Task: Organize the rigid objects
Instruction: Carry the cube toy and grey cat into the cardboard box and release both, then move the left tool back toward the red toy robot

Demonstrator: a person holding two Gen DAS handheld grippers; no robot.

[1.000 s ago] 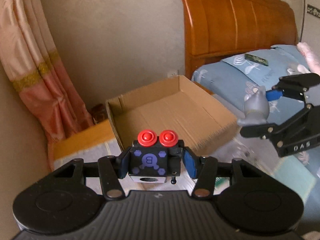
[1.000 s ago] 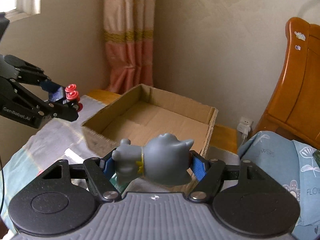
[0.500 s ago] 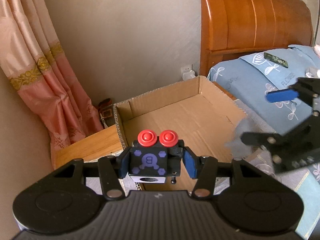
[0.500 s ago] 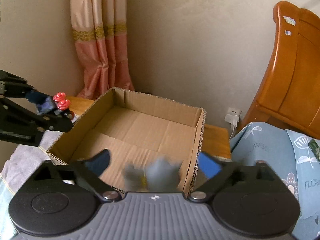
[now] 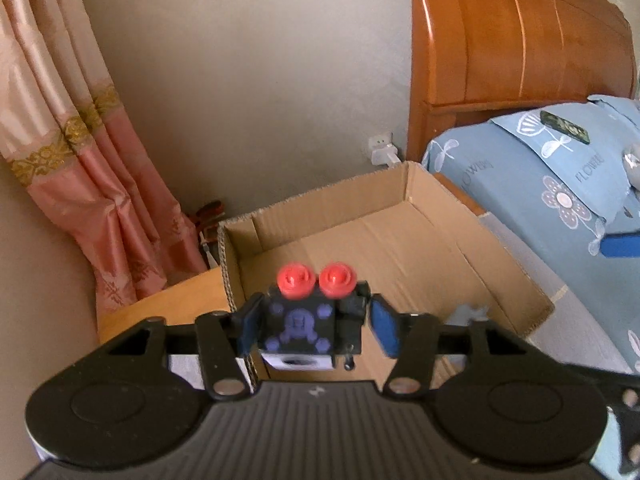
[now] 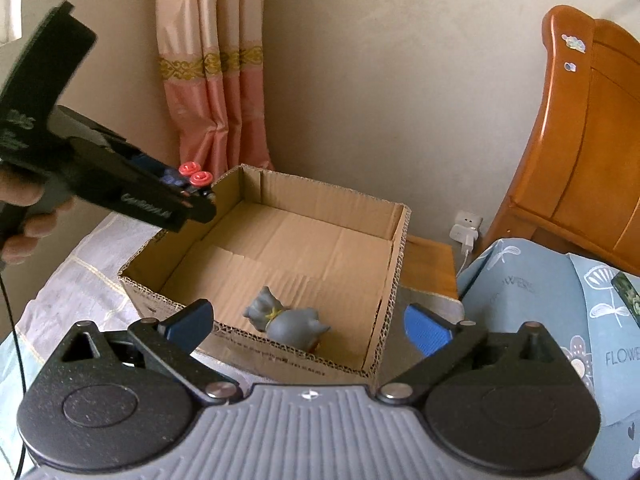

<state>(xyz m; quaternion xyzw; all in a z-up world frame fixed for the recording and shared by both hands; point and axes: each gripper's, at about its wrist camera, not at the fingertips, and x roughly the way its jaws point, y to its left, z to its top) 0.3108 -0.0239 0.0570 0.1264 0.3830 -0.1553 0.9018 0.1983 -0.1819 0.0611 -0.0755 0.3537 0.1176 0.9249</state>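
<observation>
Grey figurine now in box

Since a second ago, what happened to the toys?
The right gripper opened its jaws and dropped the grey animal figurine into the brown cardboard box. The left gripper's jaws have just been opening around the black cube toy with red knobs. The box stayed put.

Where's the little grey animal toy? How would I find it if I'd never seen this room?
Look for the open cardboard box beside the bed with the wooden headboard. Inside it, near the front wall, lies the grey animal figurine on its side. It has a yellow band at the neck and is the only thing lying in the box.
</observation>
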